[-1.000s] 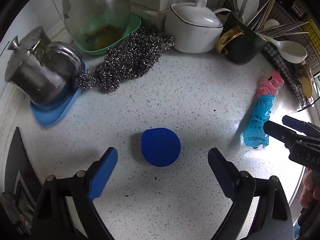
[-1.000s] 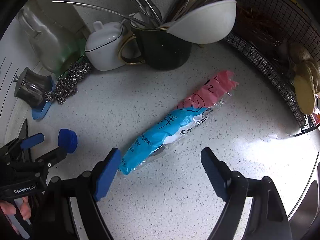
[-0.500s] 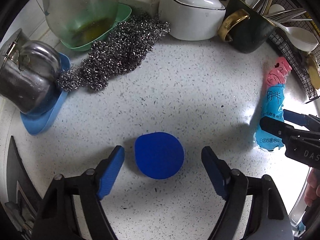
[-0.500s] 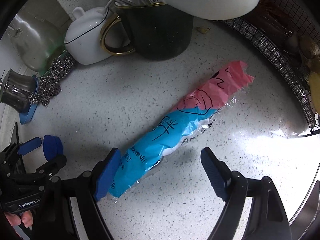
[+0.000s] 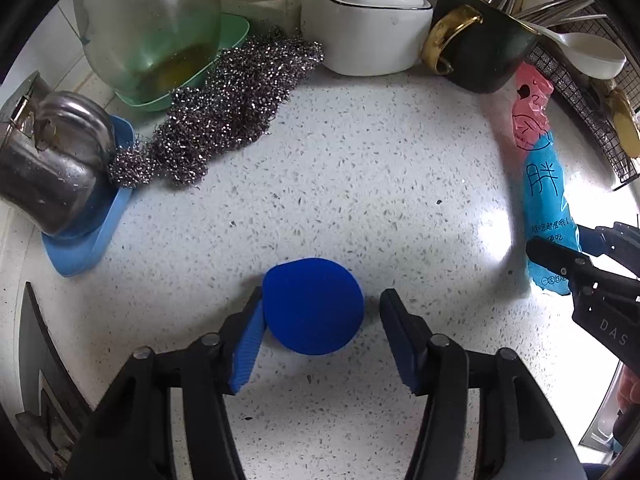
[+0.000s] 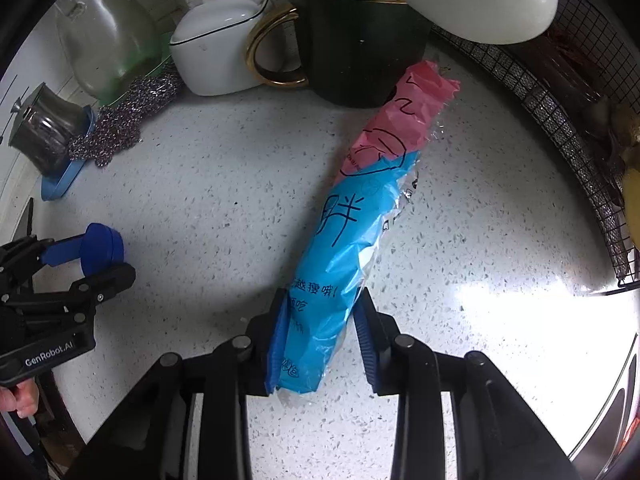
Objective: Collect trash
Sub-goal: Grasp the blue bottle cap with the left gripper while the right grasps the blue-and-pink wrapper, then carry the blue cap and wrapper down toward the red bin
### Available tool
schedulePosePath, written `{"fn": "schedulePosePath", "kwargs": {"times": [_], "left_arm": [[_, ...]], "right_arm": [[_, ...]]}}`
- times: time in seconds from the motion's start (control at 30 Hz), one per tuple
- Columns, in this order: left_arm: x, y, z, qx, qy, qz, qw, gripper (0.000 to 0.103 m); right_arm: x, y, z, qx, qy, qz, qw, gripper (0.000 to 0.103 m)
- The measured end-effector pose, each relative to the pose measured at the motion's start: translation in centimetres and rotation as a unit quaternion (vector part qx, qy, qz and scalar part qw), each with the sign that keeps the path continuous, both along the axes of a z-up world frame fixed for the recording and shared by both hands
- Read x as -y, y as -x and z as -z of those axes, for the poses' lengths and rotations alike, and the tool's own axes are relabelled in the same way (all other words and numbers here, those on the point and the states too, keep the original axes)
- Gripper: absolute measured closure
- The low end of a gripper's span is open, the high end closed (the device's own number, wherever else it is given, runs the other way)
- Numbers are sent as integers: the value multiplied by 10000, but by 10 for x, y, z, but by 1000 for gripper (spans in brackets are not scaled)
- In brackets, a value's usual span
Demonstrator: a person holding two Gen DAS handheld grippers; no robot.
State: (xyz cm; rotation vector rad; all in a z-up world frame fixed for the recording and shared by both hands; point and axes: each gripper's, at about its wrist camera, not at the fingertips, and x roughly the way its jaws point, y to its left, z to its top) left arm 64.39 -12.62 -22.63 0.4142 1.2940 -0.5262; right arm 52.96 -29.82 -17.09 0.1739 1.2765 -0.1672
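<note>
Blue cap point(image 5: 313, 306) sits loosely between left gripper's point(image 5: 320, 332) parted fingers; right gripper point(image 6: 320, 332) pinches wrapper point(image 6: 352, 232).

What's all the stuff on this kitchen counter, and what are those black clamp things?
Bottle cap: one, blue, between the left fingers.
Snack wrapper: one, blue and pink, lying flat, its near end between the right fingers.
Steel wool: one clump, silver, back left.
Lidded pot: one, white, at the back.
Mug: one, black with gold handle, holding utensils.
Metal canister: one, steel, on a blue tray.
Plastic bottle: one, clear greenish, on a green tray.
Wire rack: one, black, right edge.
Counter: white speckled.
Left gripper: black, blue pads.
Right gripper: same.
</note>
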Motion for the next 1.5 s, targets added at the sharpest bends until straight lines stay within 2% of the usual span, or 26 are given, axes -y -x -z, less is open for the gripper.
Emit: {"fn": "schedulePosePath", "kwargs": {"times": [0.23, 0.33, 0.47, 0.5, 0.73, 0.87, 1.03, 1.07, 1.13, 1.33, 1.5], "left_arm": [[9, 24, -2, -219, 230, 151, 9994, 60], [5, 46, -7, -259, 247, 186, 9992, 60], [-5, 84, -29, -74, 309, 296, 9991, 60], [-7, 93, -36, -6, 322, 312, 9990, 60], [-38, 148, -85, 407, 544, 179, 9975, 60], [-59, 168, -104, 551, 647, 85, 9963, 60], [-75, 202, -119, 628, 599, -122, 9961, 60], [-79, 202, -118, 643, 567, -191, 9961, 60], [-92, 220, -124, 629, 534, -370, 9959, 60], [-119, 255, -127, 567, 389, -971, 9929, 60], [-138, 283, -132, 559, 412, -1354, 9884, 60]], "right_arm": [[-8, 29, -2, -3, -293, -329, 9990, 77], [-11, 56, -7, 28, -161, -510, 9986, 79], [-18, 93, -28, 219, 51, -765, 9968, 83], [-17, 103, -36, 274, 114, -831, 9961, 96], [-26, 159, -68, 618, 121, -1097, 9920, 99], [-58, 181, -89, 883, 140, -1281, 9877, 99], [-67, 209, -98, 1021, 98, -1518, 9831, 99], [-73, 197, -96, 1013, 79, -1586, 9821, 99], [-80, 204, -95, 1013, 33, -1748, 9794, 99], [-97, 218, -86, 830, -193, -2311, 9692, 99], [-110, 233, -85, 717, -166, -2764, 9582, 99]]}}
